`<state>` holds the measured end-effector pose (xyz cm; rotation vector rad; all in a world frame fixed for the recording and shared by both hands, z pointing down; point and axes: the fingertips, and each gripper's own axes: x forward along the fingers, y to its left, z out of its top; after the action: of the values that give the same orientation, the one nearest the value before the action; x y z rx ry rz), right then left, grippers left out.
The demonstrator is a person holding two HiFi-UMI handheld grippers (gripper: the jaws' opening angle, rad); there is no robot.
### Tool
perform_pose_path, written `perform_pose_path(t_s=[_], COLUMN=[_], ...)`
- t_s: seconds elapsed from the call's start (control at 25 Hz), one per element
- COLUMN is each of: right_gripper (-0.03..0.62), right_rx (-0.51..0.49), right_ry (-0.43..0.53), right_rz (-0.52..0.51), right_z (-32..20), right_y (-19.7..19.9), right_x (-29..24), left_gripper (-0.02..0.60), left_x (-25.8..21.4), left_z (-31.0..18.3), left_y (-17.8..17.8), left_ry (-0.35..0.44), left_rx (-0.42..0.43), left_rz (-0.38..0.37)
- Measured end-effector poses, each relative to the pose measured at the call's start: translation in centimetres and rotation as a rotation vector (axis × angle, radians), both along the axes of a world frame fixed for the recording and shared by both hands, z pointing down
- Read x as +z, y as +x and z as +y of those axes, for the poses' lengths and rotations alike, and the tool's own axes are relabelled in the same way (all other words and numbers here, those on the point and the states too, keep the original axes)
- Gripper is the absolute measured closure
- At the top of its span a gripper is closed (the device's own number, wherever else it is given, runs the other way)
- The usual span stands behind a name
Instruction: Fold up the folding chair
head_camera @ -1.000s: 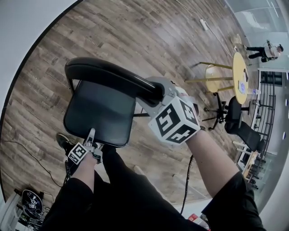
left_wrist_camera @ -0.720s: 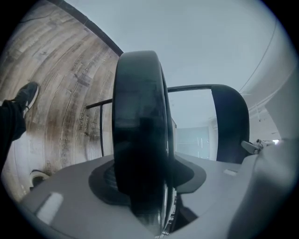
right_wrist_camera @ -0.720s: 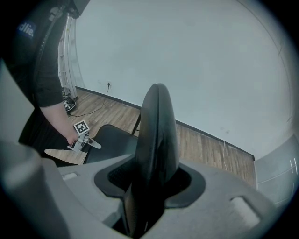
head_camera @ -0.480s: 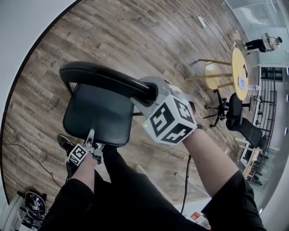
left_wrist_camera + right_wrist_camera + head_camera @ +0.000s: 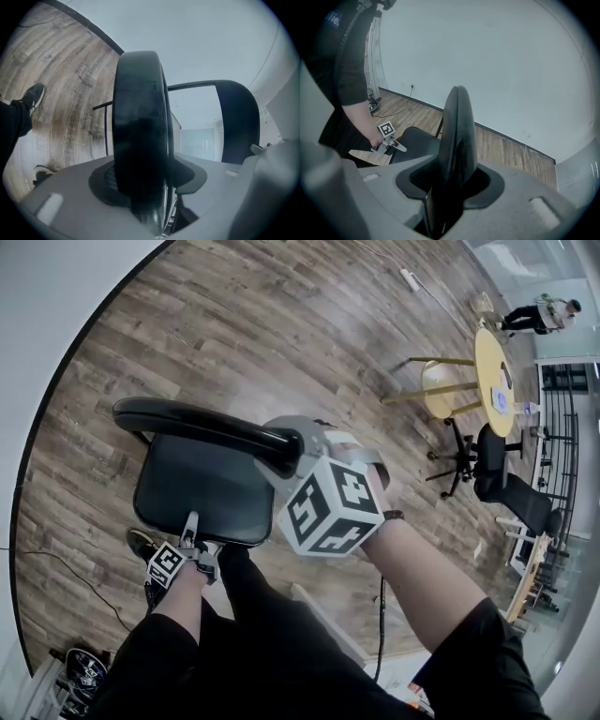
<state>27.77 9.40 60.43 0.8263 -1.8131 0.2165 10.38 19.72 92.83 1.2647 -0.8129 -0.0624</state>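
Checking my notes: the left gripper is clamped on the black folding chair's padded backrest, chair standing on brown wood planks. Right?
No: the left gripper is clamped on the front edge of the black padded seat, not the backrest; the head view shows it.

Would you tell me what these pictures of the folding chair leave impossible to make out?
Chair's hinges and legs: head view, mostly hidden under the seat and backrest.
Things on the yellow table: head view, too small.
Pads of the left gripper: left gripper view, covered by the seat's dark edge.
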Motion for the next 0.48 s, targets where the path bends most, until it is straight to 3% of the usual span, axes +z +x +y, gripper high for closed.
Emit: perform_pose_path(t_s=[0.48], right_gripper=[0.433], right_rx=[-0.001], right_ry=[0.032], right_rz=[0.032], right_z=[0.9], right_y=[-1.6], right_x=[-0.4], left_gripper=[0.356], left_x=[-1.6], left_z=[-1.0], left_y=[0.6], left_ry=[-0.021], left_rx=[0.001], left_rz=[-0.016])
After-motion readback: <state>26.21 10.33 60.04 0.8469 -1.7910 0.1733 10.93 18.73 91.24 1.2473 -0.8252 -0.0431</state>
